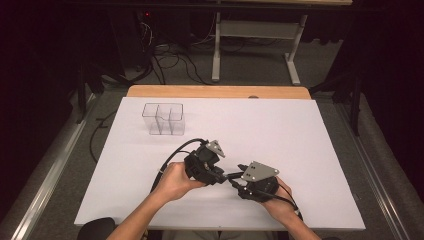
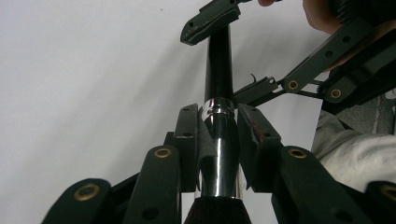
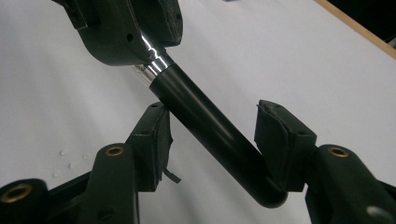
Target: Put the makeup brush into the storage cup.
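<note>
1. Black-handled makeup brush [image 1: 231, 176] hangs between left gripper [image 1: 222, 175] and right gripper [image 1: 237, 181] near the white table's [image 1: 300, 150] front edge.
2. Left gripper [image 2: 218, 135] clamps the brush's chrome ferrule [image 2: 219, 144].
3. Right gripper [image 3: 212, 140], half-open, straddles the handle [image 3: 210, 126], not yet pinching; centre it before squeezing.
</note>
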{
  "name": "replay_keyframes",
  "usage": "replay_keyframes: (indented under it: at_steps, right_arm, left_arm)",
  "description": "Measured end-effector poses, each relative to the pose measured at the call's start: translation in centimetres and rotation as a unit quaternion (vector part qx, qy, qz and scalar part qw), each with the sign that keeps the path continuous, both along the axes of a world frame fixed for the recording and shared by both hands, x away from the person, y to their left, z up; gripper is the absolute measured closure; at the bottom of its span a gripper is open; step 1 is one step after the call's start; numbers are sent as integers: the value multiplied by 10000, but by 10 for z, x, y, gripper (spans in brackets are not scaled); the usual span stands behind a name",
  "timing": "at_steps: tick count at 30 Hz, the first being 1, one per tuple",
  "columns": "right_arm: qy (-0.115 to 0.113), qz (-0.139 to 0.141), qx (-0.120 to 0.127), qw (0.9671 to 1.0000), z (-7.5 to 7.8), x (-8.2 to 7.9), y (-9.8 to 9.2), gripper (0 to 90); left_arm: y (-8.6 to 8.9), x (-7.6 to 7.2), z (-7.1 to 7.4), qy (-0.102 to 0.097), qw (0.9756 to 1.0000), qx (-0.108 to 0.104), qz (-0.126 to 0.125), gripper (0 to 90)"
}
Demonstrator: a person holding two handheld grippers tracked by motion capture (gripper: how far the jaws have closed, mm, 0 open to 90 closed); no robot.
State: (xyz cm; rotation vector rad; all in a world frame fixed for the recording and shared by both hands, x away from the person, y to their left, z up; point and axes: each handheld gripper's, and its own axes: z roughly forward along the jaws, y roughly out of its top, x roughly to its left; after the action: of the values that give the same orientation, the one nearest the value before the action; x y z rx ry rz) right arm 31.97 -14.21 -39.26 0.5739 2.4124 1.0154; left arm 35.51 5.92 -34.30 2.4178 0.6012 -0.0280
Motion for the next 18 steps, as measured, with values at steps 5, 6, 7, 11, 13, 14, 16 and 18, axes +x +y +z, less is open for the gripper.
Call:
replay_keyframes:
  at_steps: [5,6,7,11,13,14,16,18]
  right_arm:
    - [162,-3,50,9999,-1,1,0,496]
    - [157,1,37,9999,-1,1,0,504]
    - [122,32,19,9999,-1,1,0,512]
    - [93,61,-23,9999,-1,1,1,527]
    - [59,87,-29,9999,0,0,1,535]
    - [43,100,-31,9999,0,0,1,539]
    - [41,144,-63,9999,1,0,0,549]
    - [42,180,-76,9998,1,0,1,556]
  left_arm:
    - [0,-1,0,-25,10000,-16,17,706]
    - [0,-1,0,-35,10000,-2,8,706]
    - [0,-1,1,-36,10000,-4,12,706]
    - [1,0,1,-36,10000,-21,7,706]
    - [2,0,2,-28,10000,-55,20,706]
    - [2,0,2,-18,10000,-63,10,705]
    - [3,0,2,-27,10000,-63,19,705]
    - [3,0,2,-23,10000,-73,18,706]
